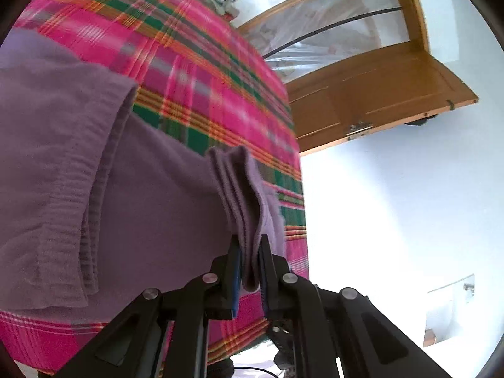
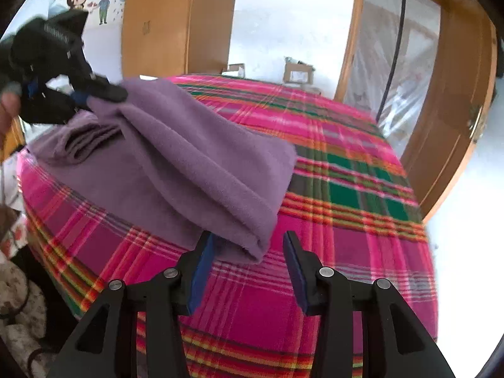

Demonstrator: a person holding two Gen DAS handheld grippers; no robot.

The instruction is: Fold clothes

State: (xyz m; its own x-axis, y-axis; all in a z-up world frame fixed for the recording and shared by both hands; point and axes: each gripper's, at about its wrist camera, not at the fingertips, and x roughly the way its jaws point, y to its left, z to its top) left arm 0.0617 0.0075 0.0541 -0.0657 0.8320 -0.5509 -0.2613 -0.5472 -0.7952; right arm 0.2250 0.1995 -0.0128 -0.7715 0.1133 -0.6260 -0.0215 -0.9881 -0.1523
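The left tongs (image 1: 250, 252) pinch a bunched edge of the purple cloth (image 2: 189, 157) and lift it. The cloth lies on the pink checked bed (image 2: 346, 220), mid-left of the frame. The right tongs (image 2: 247, 245) are wide, holding nothing, with the cloth's near corner between them.

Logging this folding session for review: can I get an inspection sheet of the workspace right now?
Surface: plaid bedspread, pink, green and orange, covering a bed.
Job's things: purple garment, partly folded in layers, one corner lifted.
Clutter: cardboard boxes beyond the bed.
Grippers: left gripper shut on the garment's bunched corner; right gripper open, close to the near folded edge.
Cables: thin dark cable under the left gripper.
Surroundings: wooden door, plastic-covered doorway, cartoon wall sticker.
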